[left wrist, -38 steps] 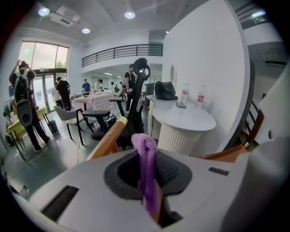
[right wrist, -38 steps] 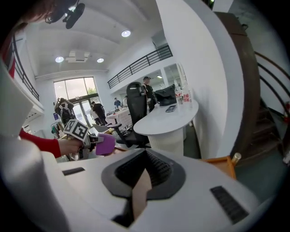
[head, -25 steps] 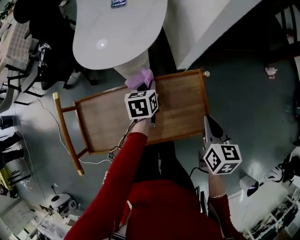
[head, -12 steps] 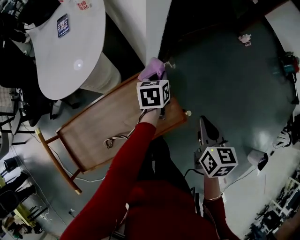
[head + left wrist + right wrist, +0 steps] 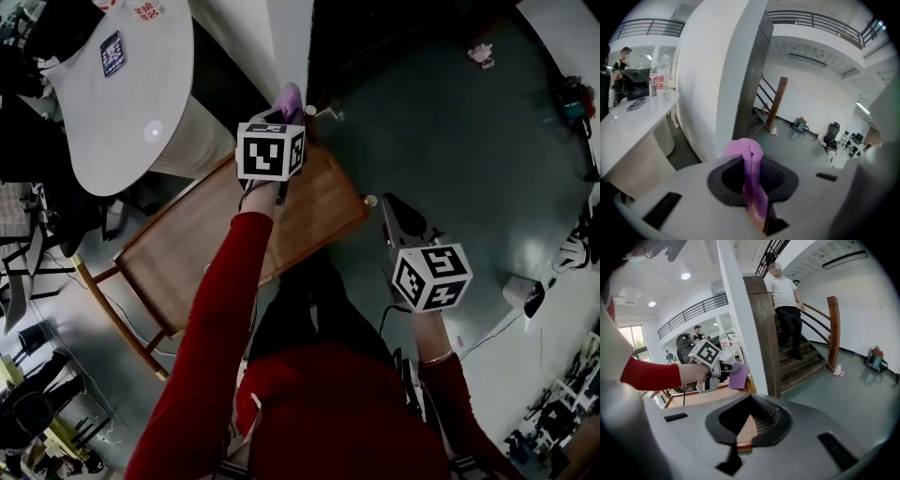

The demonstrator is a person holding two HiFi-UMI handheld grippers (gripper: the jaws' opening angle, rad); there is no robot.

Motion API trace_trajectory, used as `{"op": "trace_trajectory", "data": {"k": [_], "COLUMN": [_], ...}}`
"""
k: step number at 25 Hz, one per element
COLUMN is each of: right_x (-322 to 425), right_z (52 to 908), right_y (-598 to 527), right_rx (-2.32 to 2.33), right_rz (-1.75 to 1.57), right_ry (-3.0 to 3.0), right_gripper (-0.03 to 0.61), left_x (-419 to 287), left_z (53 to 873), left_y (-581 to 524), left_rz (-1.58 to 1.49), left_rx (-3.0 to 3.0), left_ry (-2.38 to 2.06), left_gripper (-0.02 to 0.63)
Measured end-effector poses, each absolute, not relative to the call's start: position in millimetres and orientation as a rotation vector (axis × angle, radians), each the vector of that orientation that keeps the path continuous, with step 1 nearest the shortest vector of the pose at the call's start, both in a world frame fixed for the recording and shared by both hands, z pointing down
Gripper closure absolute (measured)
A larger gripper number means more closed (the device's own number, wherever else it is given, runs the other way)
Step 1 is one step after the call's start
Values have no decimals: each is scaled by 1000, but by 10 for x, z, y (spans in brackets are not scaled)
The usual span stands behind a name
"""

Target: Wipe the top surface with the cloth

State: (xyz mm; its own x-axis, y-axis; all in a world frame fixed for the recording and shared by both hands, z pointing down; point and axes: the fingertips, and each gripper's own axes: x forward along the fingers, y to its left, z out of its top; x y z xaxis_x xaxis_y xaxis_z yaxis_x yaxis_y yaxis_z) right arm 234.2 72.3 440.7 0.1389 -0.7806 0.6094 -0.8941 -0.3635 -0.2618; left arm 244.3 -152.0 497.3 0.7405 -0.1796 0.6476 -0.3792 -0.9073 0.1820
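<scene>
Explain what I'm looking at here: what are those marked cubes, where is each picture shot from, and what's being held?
There is no robot here. A person in red sleeves holds a hand-held gripper in each hand, and the marked cubes are parts of those grippers. The head view comes from a camera on the person's head, looking steeply down. The other two views come from cameras riding on each gripper, looking along its fingers. Below is a wooden top, the surface to be wiped. The left gripper pinches a purple cloth near the top's far corner. The right gripper is by another corner. Wood shows between its fingers, but I can't tell whether they grip it.
</scene>
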Motion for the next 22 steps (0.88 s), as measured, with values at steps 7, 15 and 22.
{"op": "trace_trajectory", "data": {"k": [7, 15, 22], "right_x": [2312, 2241, 2136], "right_z": [4453, 4508, 4508], "right_y": [933, 1250, 1247], "right_rx": [2245, 2311, 2336], "right_rz": [1075, 1122, 1124], "right_ry": [-1613, -1544, -1538], "right_gripper": [574, 574, 574], "left_x": [2503, 2087, 1808], "left_z": [5198, 5376, 5422], "left_y": [-628, 810, 1061], "left_rz": [1052, 1160, 1192], "left_rx": [2573, 2427, 2339], "left_ry": [-131, 142, 190], "left_gripper": [565, 563, 565]}}
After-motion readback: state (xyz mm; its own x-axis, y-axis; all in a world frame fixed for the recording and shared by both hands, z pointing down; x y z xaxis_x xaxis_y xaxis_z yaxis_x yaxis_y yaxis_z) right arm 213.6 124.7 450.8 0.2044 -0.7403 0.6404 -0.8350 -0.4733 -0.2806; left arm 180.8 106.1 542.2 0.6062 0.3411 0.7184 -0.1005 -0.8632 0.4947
